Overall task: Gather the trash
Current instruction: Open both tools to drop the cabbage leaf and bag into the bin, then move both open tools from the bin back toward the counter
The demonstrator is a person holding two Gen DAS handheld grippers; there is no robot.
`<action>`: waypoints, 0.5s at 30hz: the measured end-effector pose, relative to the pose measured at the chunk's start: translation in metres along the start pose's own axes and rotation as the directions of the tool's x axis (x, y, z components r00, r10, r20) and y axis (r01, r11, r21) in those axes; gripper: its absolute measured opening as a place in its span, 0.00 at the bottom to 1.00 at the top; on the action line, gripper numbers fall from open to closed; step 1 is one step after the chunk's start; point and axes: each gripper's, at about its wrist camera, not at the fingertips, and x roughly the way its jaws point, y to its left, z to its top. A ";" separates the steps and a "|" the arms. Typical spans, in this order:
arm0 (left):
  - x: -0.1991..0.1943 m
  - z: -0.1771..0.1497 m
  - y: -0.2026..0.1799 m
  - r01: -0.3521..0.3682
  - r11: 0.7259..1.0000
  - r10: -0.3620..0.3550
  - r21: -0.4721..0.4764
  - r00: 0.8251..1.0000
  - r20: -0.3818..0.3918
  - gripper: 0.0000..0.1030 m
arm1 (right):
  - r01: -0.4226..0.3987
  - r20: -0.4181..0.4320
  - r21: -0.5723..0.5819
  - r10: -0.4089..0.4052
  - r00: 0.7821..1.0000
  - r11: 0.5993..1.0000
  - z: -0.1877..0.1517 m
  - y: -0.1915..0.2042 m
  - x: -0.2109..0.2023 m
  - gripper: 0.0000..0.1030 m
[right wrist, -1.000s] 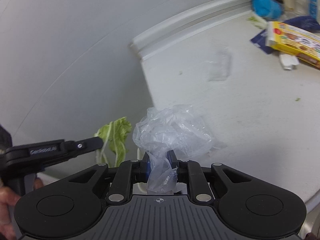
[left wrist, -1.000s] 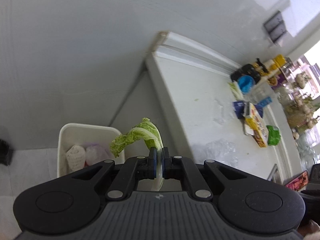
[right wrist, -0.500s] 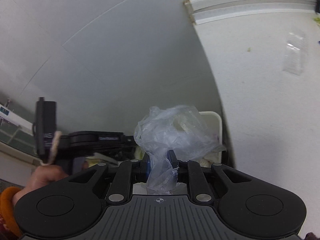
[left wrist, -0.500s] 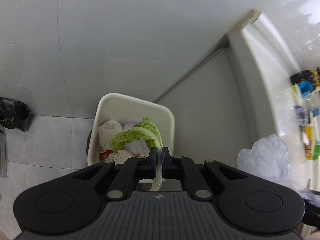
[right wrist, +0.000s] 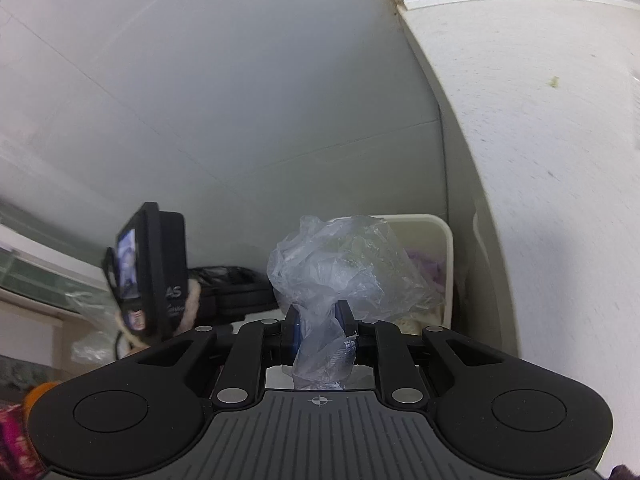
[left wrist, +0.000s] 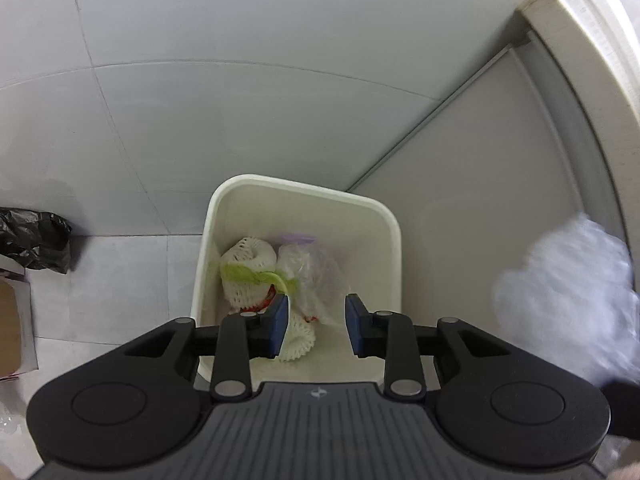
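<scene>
the white trash bin (left wrist: pixel 394 240) on the floor filled more of the left wrist view than a second before, now right under the left gripper (left wrist: pixel 316 328). that gripper, earlier clamped on the cabbage leaf (left wrist: pixel 256 274), had its jaws opening with nothing between them; the leaf lay inside the bin across a white foam net (left wrist: pixel 248 254). the right gripper (right wrist: pixel 319 322) stayed closed on the crumpled clear plastic bag (right wrist: pixel 344 268), now in front of the bin instead of over the counter (right wrist: pixel 552 160).
</scene>
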 end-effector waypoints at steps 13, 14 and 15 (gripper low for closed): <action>-0.007 -0.019 0.030 -0.056 0.998 0.054 -0.037 0.997 -0.051 0.47 | 0.097 -0.110 -0.080 -0.106 0.988 0.992 0.006 0.008 0.064 0.21; -0.005 -0.021 0.030 -0.058 0.998 0.056 -0.038 0.997 -0.052 0.47 | 0.106 -0.117 -0.084 -0.115 0.986 0.991 0.007 0.010 0.069 0.21; -0.006 -0.023 0.032 -0.059 0.997 0.057 -0.039 0.997 -0.054 0.47 | 0.110 -0.122 -0.088 -0.121 0.985 0.990 0.009 0.010 0.074 0.21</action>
